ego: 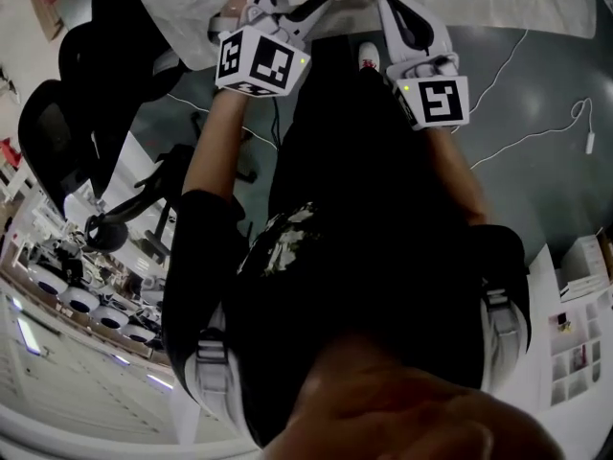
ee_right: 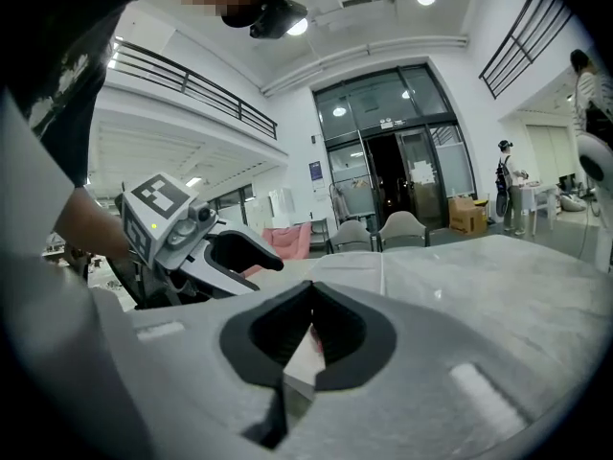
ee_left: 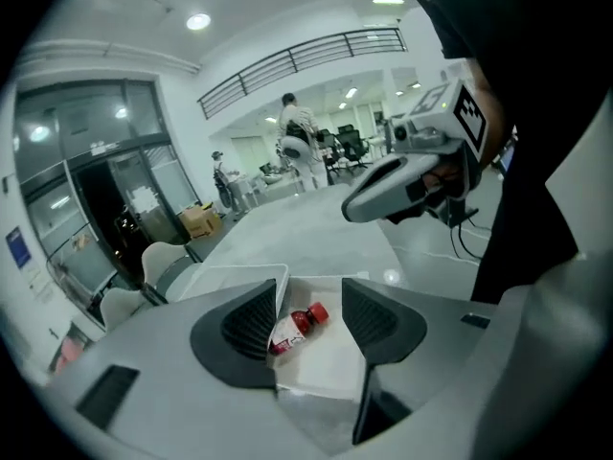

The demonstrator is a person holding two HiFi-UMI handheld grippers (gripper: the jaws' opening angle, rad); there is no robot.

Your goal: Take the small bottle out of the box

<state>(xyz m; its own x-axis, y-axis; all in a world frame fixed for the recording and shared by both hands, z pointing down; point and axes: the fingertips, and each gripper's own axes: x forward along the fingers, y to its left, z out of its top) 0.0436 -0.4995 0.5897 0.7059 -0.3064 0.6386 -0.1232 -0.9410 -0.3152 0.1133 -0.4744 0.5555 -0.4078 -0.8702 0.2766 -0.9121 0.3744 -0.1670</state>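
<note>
The small bottle (ee_left: 299, 326), red-capped with a red and white label, lies on its side in a shallow white box (ee_left: 330, 367) on the table. My left gripper (ee_left: 309, 300) hangs open just above the box, and the bottle shows in the gap between its fingers without touching either pad. My right gripper (ee_right: 311, 293) is shut, tips meeting, nothing between them; a corner of the white box (ee_right: 299, 364) shows below its jaws. In the head view both grippers, left (ego: 292, 3) and right (ego: 402, 12), reach out over the pale table at the top edge. The box is hidden there.
The pale grey table (ee_left: 316, 233) stretches ahead. Light chairs (ee_right: 383, 230) stand at its far side, cardboard boxes (ee_left: 196, 220) sit on the floor, and people (ee_left: 299, 137) stand in the background. Black office chairs (ego: 96, 56) and a white cable (ego: 536, 132) are on the floor near me.
</note>
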